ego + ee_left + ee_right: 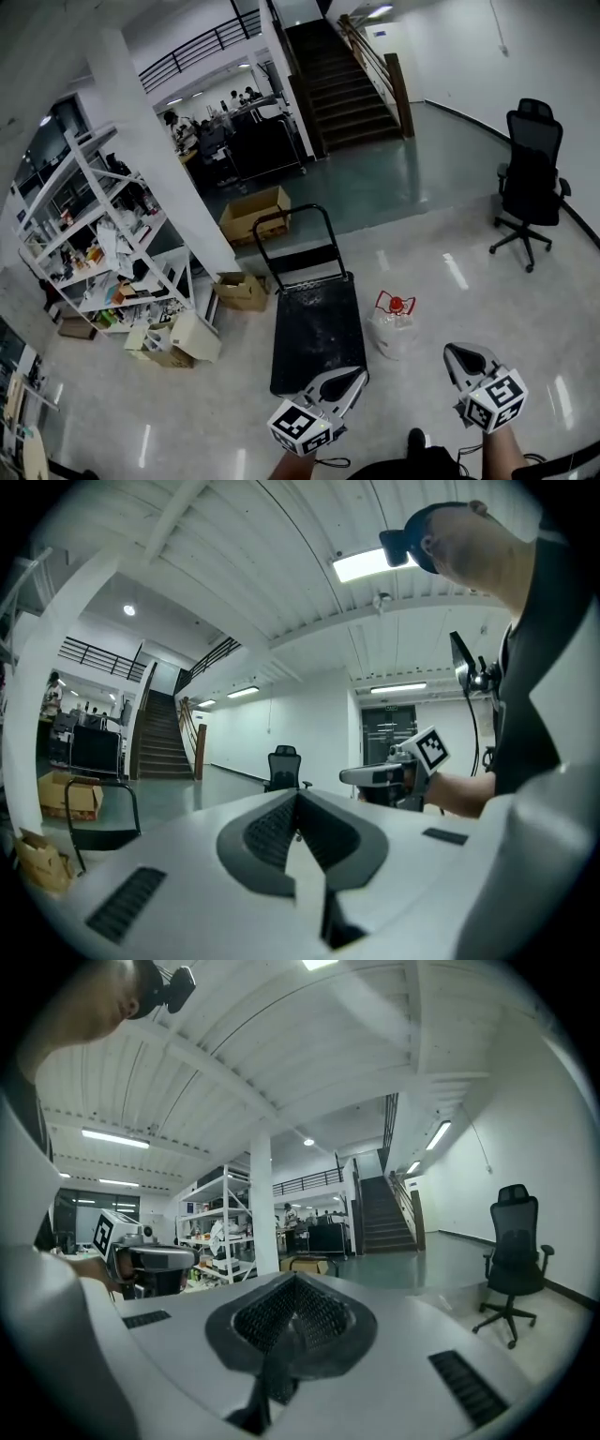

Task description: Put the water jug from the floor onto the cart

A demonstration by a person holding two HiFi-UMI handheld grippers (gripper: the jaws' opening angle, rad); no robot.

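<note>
The clear water jug [394,324] with a red cap and handle stands on the floor, just right of the black flat cart [317,330]. The cart's push handle [291,242] is at its far end. My left gripper [360,373] is held level over the cart's near end, its jaws shut on nothing. My right gripper [451,350] is right of the jug and nearer to me, also shut and empty. Neither touches the jug. In the left gripper view the closed jaws [298,801] point toward the room, and the right gripper [377,775] shows beside them.
A black office chair [530,183] stands at the far right. White shelving [103,253] full of clutter and cardboard boxes [251,214] are left of the cart, by a white column [159,150]. A staircase [347,84] rises at the back.
</note>
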